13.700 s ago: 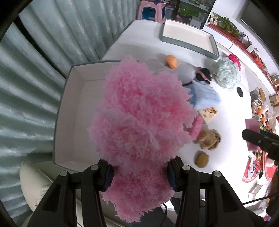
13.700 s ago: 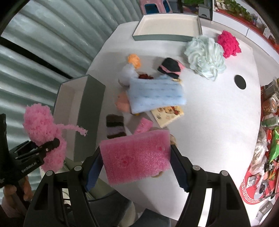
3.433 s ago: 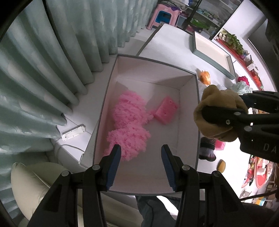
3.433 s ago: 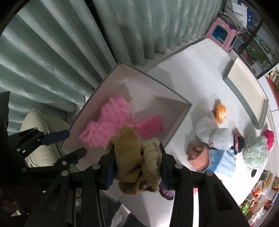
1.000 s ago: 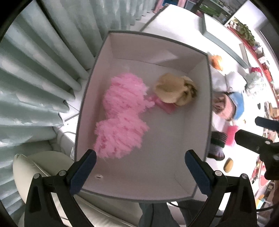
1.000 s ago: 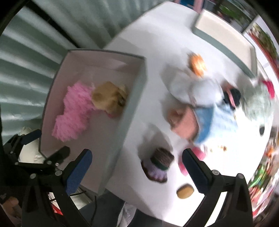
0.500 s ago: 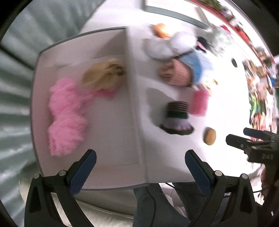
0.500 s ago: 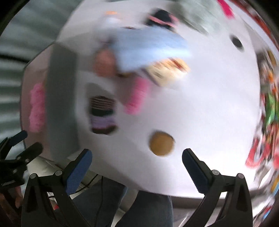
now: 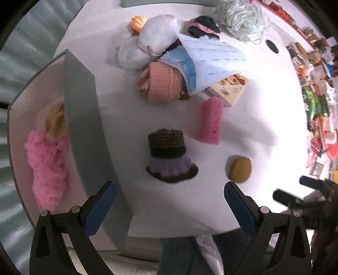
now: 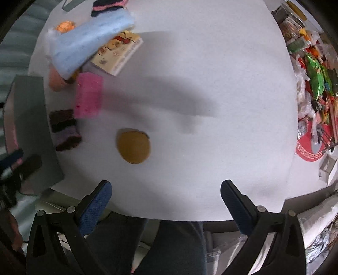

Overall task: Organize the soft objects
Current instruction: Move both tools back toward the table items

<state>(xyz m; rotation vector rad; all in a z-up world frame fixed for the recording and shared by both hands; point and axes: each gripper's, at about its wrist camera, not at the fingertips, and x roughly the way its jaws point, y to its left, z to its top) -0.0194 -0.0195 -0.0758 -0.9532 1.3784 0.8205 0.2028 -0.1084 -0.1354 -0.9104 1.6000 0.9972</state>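
My left gripper (image 9: 169, 191) hangs open above the table's near edge, just short of a brown and purple knitted piece (image 9: 170, 156). A pink sponge (image 9: 211, 120) and a round tan pad (image 9: 239, 169) lie beside it. The grey box (image 9: 82, 118) at the left holds a pink fluffy piece (image 9: 47, 165) and a tan plush (image 9: 56, 122). My right gripper (image 10: 165, 188) is open and empty, a short way in front of the tan pad (image 10: 133, 147). The pink sponge (image 10: 88, 97) and the knitted piece (image 10: 64, 129) lie to its left.
A heap at the back holds a light blue cloth (image 9: 211, 63), a peach knitted hat (image 9: 164, 82), a white pouch (image 9: 152, 40) and a mint fluffy piece (image 9: 243, 19). A printed card (image 10: 118, 55) pokes out. Packets and clutter (image 10: 312, 84) crowd the floor at right. A person's legs (image 10: 169, 247) are below.
Both grippers have swung away from the box and back over the table's near side. The tan plush that my right gripper held earlier now lies in the box.
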